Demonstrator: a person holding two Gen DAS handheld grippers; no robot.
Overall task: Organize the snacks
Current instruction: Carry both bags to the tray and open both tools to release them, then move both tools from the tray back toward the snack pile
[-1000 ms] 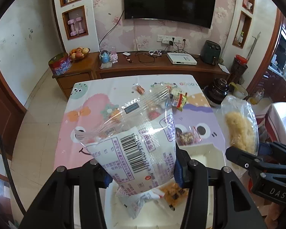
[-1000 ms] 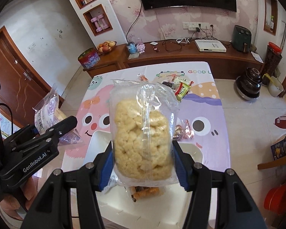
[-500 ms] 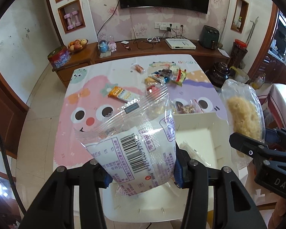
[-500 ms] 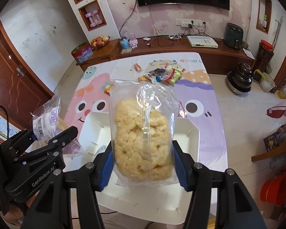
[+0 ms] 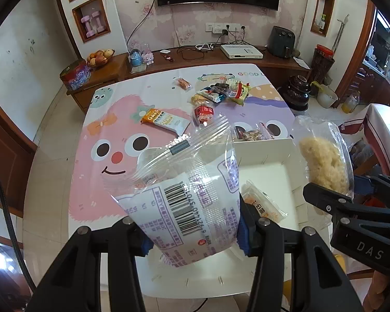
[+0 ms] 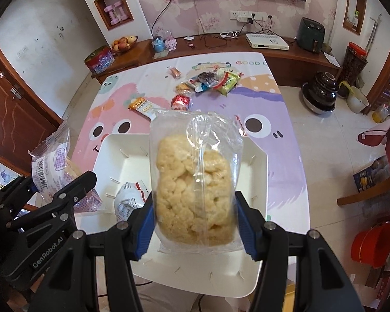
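My left gripper (image 5: 193, 230) is shut on a white and purple snack packet (image 5: 187, 202) with a barcode, held over the left part of a white tray (image 5: 262, 153). A clear bag of yellow puffed snacks (image 6: 195, 189) stands upright between the blue pads of my right gripper (image 6: 195, 230), which is shut on it above the tray (image 6: 257, 161). The same bag (image 5: 322, 161) shows at the right in the left wrist view, and the white packet (image 6: 52, 166) at the left in the right wrist view. One small packet (image 6: 128, 200) lies inside the tray.
Several loose snack packets (image 6: 208, 78) lie at the far end of the cartoon-print table (image 6: 262, 104), with an orange and white packet (image 5: 166, 121) and a red one (image 5: 204, 111) nearer. Behind stands a wooden sideboard (image 6: 273, 52). A dark pot (image 6: 321, 91) and a red bucket (image 6: 371, 244) are on the floor.
Both grippers have come down and back toward the near end of the table with their packets still held. More of the table and the white tray now shows ahead.
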